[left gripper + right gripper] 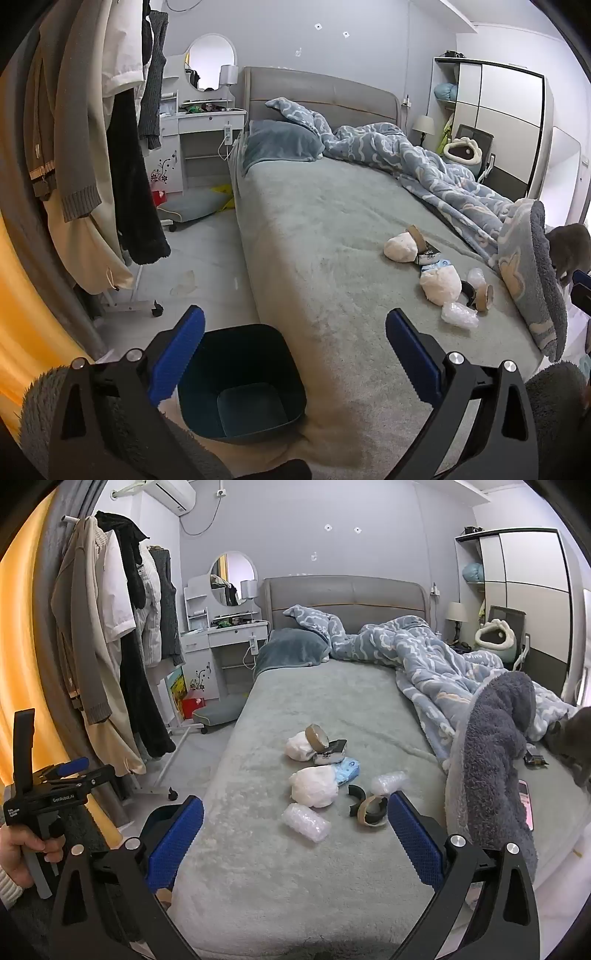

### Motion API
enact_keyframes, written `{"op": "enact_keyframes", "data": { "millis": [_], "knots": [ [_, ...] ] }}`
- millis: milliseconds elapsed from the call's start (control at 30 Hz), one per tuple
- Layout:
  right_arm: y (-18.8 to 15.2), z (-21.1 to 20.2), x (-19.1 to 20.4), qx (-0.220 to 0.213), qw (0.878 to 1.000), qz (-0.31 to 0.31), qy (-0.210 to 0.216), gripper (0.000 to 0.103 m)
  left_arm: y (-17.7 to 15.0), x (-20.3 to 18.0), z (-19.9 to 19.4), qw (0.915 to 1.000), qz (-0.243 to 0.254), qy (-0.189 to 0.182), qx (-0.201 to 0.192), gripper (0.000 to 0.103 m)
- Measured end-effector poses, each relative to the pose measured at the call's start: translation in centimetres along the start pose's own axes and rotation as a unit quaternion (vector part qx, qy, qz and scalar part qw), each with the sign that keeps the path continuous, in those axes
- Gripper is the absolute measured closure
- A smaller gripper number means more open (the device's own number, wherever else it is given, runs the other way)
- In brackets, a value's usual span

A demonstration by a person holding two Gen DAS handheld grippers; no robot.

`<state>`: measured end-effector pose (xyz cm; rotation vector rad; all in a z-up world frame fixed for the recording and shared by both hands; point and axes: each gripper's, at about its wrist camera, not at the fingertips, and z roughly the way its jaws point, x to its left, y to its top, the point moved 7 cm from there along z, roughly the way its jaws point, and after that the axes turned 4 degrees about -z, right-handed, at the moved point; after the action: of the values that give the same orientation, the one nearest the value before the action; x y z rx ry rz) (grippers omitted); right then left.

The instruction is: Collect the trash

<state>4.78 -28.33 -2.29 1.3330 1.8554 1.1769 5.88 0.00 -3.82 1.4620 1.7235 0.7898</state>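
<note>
Trash lies in a loose pile on the grey bed: two white crumpled wads, a brown tape roll, a blue packet, bubble wrap and cardboard rings. My right gripper is open just short of the pile, with nothing between its blue pads. My left gripper is also open and holds nothing. It hovers over the bed's near corner beside a dark bin on the floor. From there the pile is off to the right.
A clothes rack with hanging coats fills the left side. A bunched blue blanket lies right of the pile, with a phone and a grey furry animal beyond it. A white vanity desk stands by the headboard.
</note>
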Motion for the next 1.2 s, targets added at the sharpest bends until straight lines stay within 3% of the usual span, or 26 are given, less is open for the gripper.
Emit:
{"op": "enact_keyframes", "data": {
  "millis": [1200],
  "knots": [
    [-0.17,0.19,0.15,0.006,1.000,-0.009,-0.006,0.003,-0.11,-0.13,-0.03,1.0000,0.000,0.001,0.002,0.003]
  ]
}}
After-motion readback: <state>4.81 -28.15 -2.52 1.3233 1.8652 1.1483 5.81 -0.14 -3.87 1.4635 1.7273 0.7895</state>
